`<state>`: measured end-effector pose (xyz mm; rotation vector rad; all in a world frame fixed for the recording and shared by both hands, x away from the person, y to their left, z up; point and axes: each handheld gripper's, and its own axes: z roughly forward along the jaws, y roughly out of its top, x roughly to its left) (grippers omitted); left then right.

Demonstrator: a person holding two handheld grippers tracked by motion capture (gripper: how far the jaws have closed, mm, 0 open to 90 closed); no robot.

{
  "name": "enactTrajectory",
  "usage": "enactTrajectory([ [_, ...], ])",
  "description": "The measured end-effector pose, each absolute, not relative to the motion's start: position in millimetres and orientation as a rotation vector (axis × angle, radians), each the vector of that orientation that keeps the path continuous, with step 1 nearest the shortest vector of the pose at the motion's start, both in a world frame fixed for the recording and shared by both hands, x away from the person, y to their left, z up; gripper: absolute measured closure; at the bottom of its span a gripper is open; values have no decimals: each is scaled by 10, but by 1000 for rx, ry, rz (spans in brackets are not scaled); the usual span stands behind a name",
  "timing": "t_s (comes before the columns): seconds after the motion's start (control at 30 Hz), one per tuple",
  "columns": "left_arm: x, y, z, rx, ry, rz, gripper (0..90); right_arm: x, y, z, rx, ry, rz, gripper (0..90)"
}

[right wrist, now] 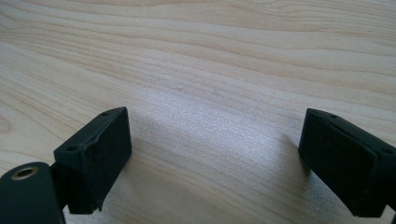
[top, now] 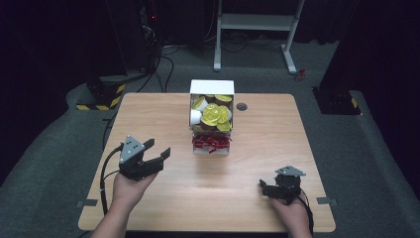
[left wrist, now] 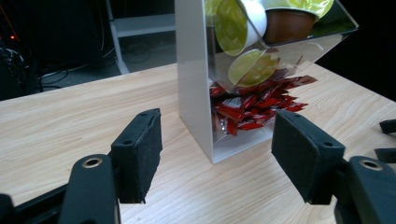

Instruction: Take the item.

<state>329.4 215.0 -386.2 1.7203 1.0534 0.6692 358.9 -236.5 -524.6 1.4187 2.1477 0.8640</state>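
Wood-grain table [top: 163,114], mostly bare, wide free surface left and right of centre. White dispenser box [top: 212,87] stands upright at the table's far middle, clear front; upper bin holds yellow-lidded capsules [top: 216,115], lower tray holds red sachets [top: 211,143]. Left gripper [top: 154,149] held above the near-left table, aimed at the box, jaws wide apart, empty. Right gripper [top: 263,187] near the front-right edge, well apart from the box, jaws apart over bare wood.
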Motion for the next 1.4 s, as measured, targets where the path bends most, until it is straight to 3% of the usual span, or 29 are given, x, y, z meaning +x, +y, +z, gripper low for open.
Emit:
enactTrajectory([
  [1.4, 3539, 1669, -3570, 1737, 959, 663, 333, 3584, -2363, -5246, 1424, 2145, 867, 96],
])
